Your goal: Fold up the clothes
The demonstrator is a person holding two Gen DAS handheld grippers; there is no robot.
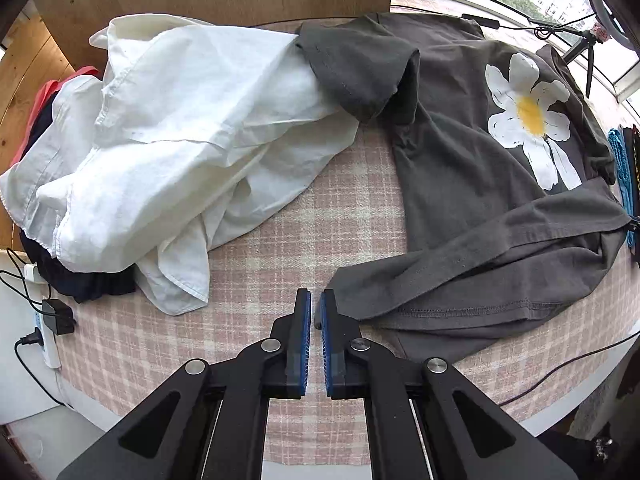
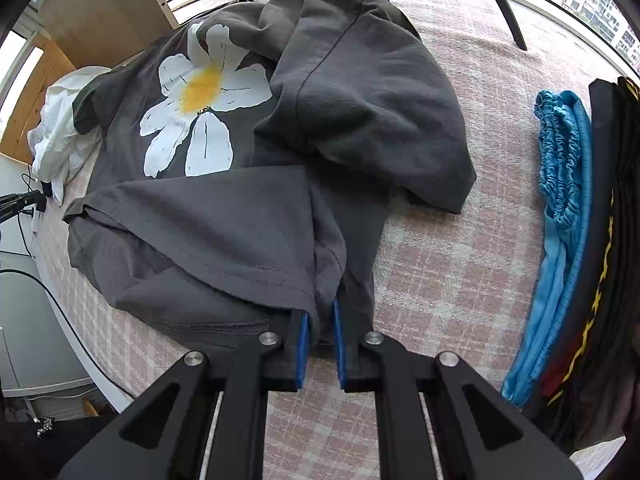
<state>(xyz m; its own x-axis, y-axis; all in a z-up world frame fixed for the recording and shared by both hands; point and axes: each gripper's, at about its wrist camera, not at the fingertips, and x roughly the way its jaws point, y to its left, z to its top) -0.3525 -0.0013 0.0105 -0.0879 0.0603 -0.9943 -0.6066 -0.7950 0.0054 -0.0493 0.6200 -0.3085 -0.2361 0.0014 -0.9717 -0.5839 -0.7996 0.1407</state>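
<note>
A dark grey T-shirt [image 1: 460,168] with a white daisy print [image 1: 528,116] lies on the pink checked tablecloth [image 1: 312,216]. Its bottom part is folded up in a band. My left gripper [image 1: 315,300] is shut, and the near-left corner of that band runs in against its right pad; only a sliver of grey fabric shows between the pads. In the right wrist view the same T-shirt [image 2: 240,216] has its side bunched, and my right gripper [image 2: 320,312] is shut on a pinch of the grey hem. The daisy [image 2: 200,116] faces up.
A crumpled white shirt [image 1: 160,140] covers darker and red clothes at the table's left. Folded blue [image 2: 560,208] and black [image 2: 608,240] garments lie at the right. A power strip with plugs [image 1: 44,320] hangs at the left edge. A tripod leg [image 2: 504,4] stands by the window.
</note>
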